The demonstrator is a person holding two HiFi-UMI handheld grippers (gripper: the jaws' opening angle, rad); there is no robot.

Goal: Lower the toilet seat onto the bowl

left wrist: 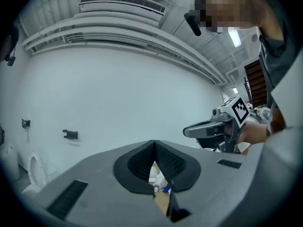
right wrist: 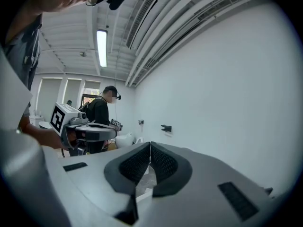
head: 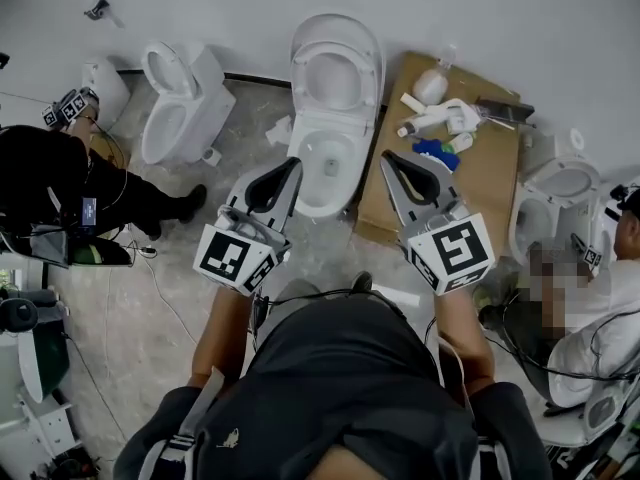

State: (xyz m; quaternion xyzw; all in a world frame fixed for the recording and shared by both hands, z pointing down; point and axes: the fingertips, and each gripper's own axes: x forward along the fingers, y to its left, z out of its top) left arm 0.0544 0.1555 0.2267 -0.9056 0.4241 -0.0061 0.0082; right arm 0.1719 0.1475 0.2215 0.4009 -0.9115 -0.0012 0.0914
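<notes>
The grey floor (head: pixel 130 308) runs to a white wall, and the toilet (head: pixel 325 163) stands at its far edge, bowl open. The toilet seat (head: pixel 336 53) is up, leaning back towards the wall. A cardboard sheet (head: pixel 490 168) lies beside the toilet, on its right. The left gripper (head: pixel 293 163) and the right gripper (head: pixel 388 156) sit either side of the bowl's front, both pinched closed and empty. White bottles (head: pixel 440 118) cluster at the cardboard's far edge.

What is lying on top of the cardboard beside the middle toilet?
On the cardboard: white bottles, a blue item, a dark flat tool. The right hand-held gripper covers its near-left part.
</notes>
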